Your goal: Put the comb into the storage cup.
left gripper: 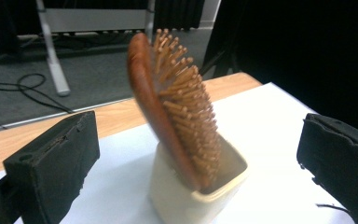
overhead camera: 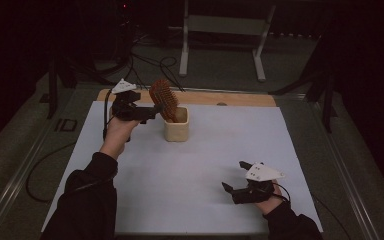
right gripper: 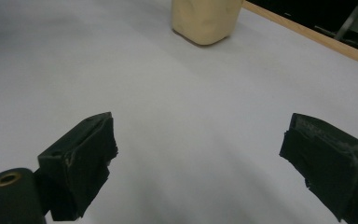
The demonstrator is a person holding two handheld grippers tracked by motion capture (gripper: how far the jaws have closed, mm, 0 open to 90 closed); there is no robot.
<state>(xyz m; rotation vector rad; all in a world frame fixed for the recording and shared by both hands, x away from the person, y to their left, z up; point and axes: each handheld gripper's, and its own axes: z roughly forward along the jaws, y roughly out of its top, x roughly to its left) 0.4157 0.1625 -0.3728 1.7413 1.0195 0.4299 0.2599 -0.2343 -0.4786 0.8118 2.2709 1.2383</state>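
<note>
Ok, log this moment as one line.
left gripper: open by hairbrush | hairbrush: leaning in cream cup | right gripper: open, idle

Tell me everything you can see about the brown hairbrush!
The hairbrush looks wooden, with a smooth reddish-brown oval back and many pale wooden pins with rounded tips. It stands handle-down in a small cream cup, leaning against its rim, so the handle is hidden inside. Its head sticks well above the cup. The cup sits on the white table mat near the far edge. The left claw is open just beside the brush, not gripping it.
</note>
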